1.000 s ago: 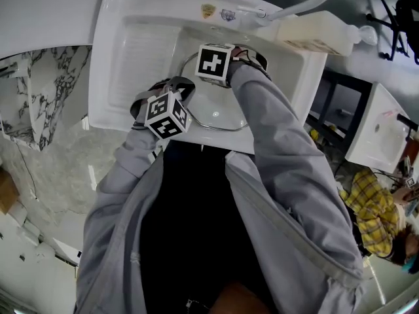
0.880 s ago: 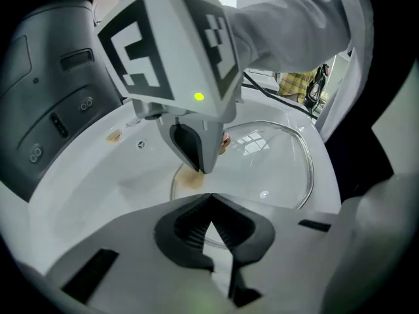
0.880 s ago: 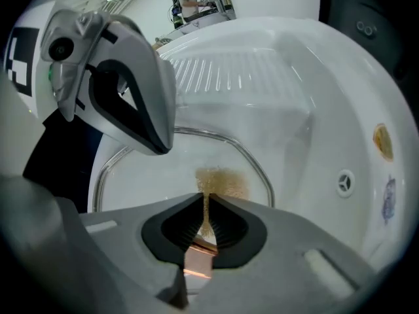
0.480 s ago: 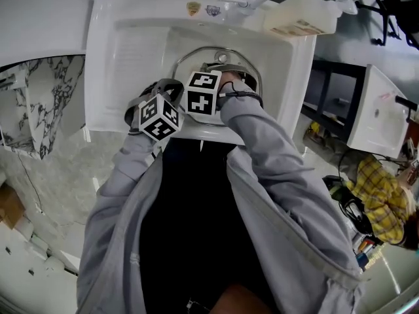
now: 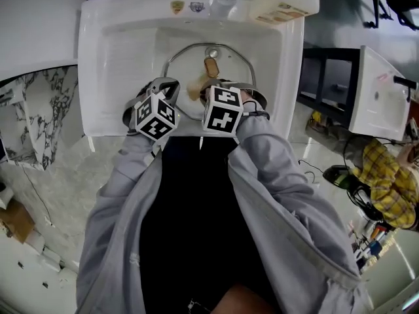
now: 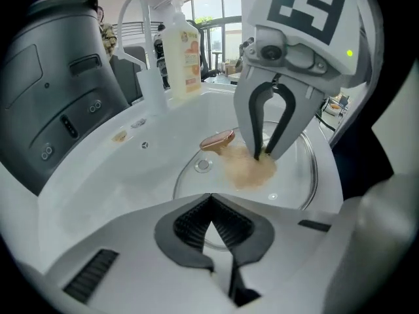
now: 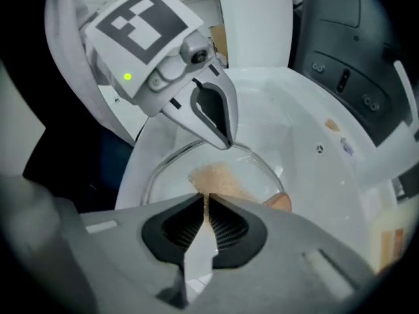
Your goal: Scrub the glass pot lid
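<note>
1. The round glass pot lid (image 5: pixel 180 67) with a metal rim lies flat in the basin of the white ceramic sink (image 5: pixel 111 57). Its copper-coloured handle (image 5: pixel 211 66) faces up.
2. The tan scrub sponge (image 6: pixel 249 169) rests on the glass, just beside the handle.
3. The right gripper (image 7: pixel 204 198) points steeply down. Its jaws are pinched on the sponge and press it against the lid.
4. The left gripper (image 6: pixel 211 198) is narrow. Its jaws are clamped together on the near rim of the lid.
5. The two grippers stand close beside each other at the near edge of the sink.
6. A pale yellow pump bottle (image 6: pixel 182 51) stands on the far deck of the sink, beside the white curved faucet (image 6: pixel 134 18).
</note>
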A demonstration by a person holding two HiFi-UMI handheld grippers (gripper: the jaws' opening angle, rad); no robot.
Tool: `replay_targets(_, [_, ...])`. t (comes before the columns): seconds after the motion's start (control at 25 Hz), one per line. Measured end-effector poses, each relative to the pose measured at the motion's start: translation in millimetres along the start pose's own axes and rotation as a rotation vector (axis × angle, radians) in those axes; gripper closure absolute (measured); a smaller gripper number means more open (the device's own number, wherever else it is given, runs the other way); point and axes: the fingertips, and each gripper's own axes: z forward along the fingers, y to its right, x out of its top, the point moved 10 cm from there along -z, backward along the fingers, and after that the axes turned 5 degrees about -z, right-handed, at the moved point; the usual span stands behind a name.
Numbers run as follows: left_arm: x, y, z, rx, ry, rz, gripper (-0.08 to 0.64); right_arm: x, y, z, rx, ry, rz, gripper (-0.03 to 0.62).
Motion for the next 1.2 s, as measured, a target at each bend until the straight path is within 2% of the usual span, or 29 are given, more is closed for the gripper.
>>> replay_targets(0.24, [22.6,1.5,3.9,-0.008,0.049,0.033,0.555,-24.5,-21.4,-16.7,0.087,0.034,0.097,0.567])
replay_targets(0.36, [41.3,4.0,5.8,-0.022,0.104,0.044,0.555,-36.0,-28.4,-23.2,0.119,0.051,0.125,0.568])
replay_targets(0.52, [67.1,8.8,9.6,-0.121,0.217,0.043,0.544,-53.9,-21.2,-27.1,0.077,0.090,0.190,0.567])
replay_targets(0.6, [76.3,8.7,15.1,-0.164,0.236,0.029,0.394,-66.0,-9.2,-26.7,0.021,0.086,0.222,0.567])
replay_targets(0.64, [79.8,7.9,18.1,-0.180,0.240,0.017,0.391,-72.9,-1.6,-25.8,-0.009,0.080,0.238,0.568])
replay_targets(0.8, [88.7,3.9,27.9,-0.199,0.249,-0.004,0.391,-97.8,36.4,-19.9,-0.113,0.062,0.311,0.568])
replay_targets(0.96, [92.0,5.7,38.6,-0.209,0.222,0.010,0.396,-107.0,75.8,-8.6,-0.172,0.077,0.336,0.568])
replay_targets(1.12, [90.3,7.3,45.8,-0.148,0.191,0.045,0.508,-105.2,108.7,9.0,-0.184,0.059,0.313,0.568])
replay_targets(1.2, [89.8,7.5,47.2,-0.127,0.184,0.058,0.535,-103.4,122.2,16.8,-0.168,0.035,0.290,0.568])
